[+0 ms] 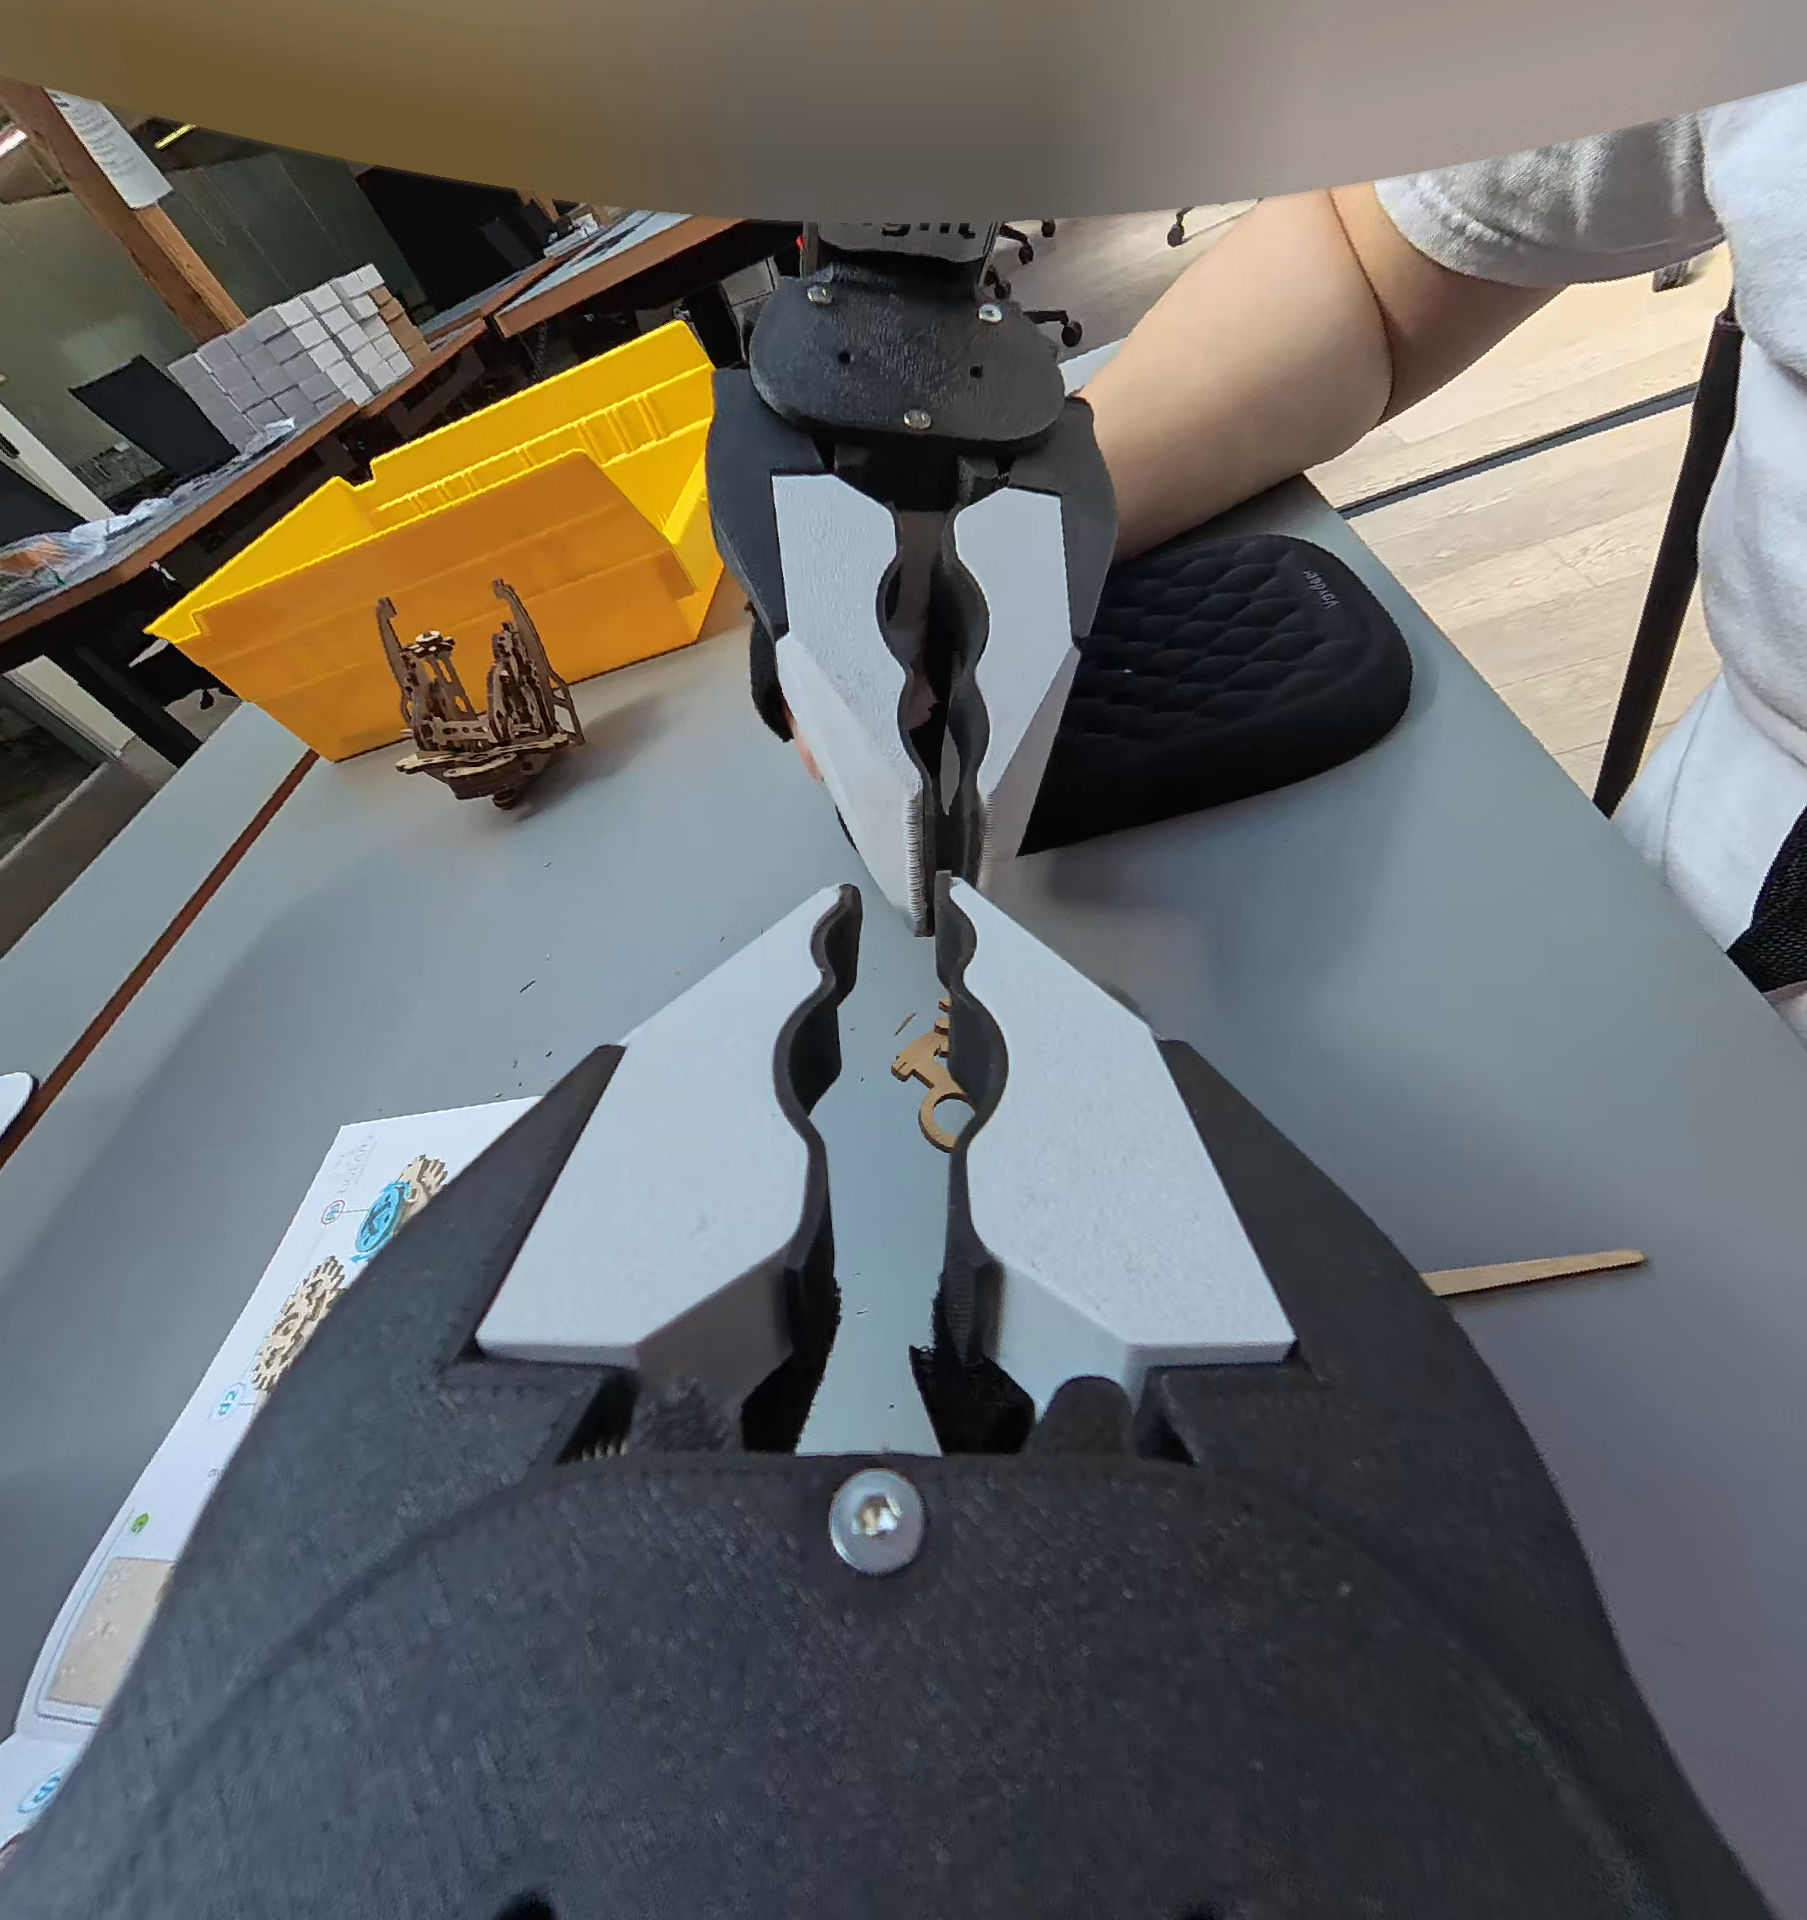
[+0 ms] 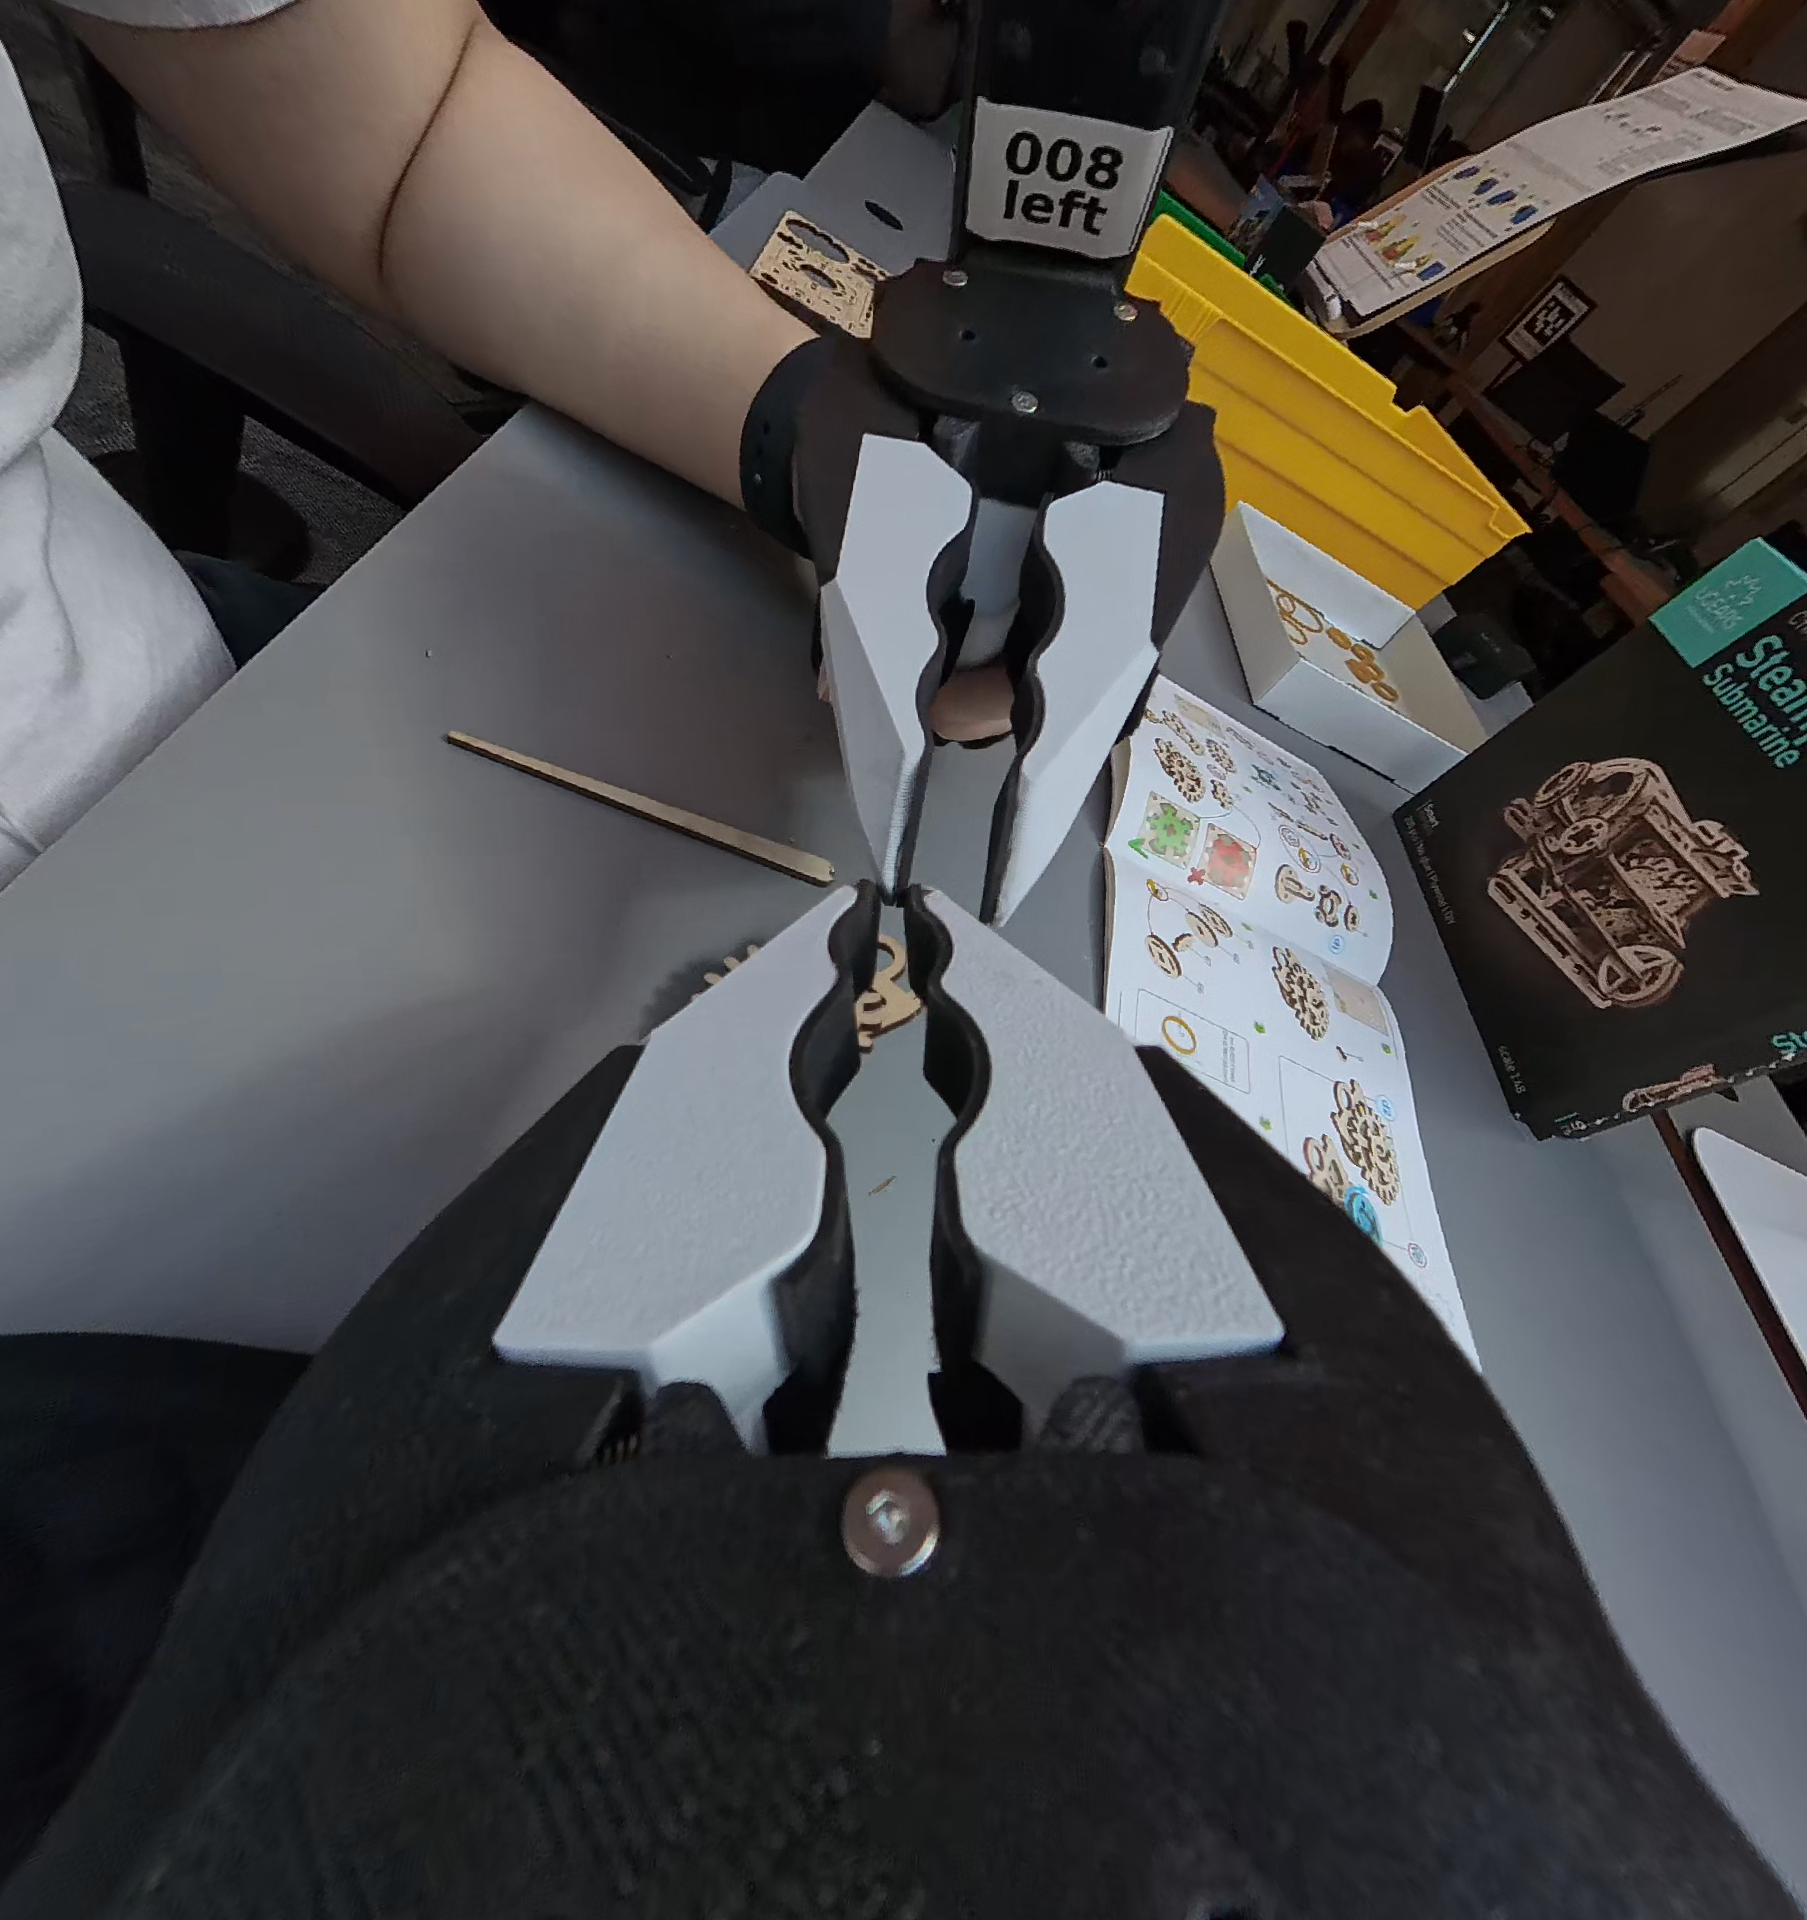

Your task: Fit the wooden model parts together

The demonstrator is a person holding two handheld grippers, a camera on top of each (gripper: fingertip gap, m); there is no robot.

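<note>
Grey tabletop fills both my wrist views, with office desks and a yellow bin behind it. My left gripper and right gripper meet nose to nose above the middle of the table, tips all but touching. On the left one the fingers stand a little apart, nothing between them that I can see. The right one's fingers are drawn close at the tips — whether they pinch anything there I cannot tell.

Just under the meeting point, a small flat wooden part with cut-out holes lies on the table, partly hidden by my fingers; in the right wrist view it shows as a pale piece between the pads. A half-built wooden model stands well apart, beside the bin. A thin wooden stick lies flat near the person's side of the table. An open instruction booklet sits next to a dark kit box — and a black padded rest lies under the person's forearm.
</note>
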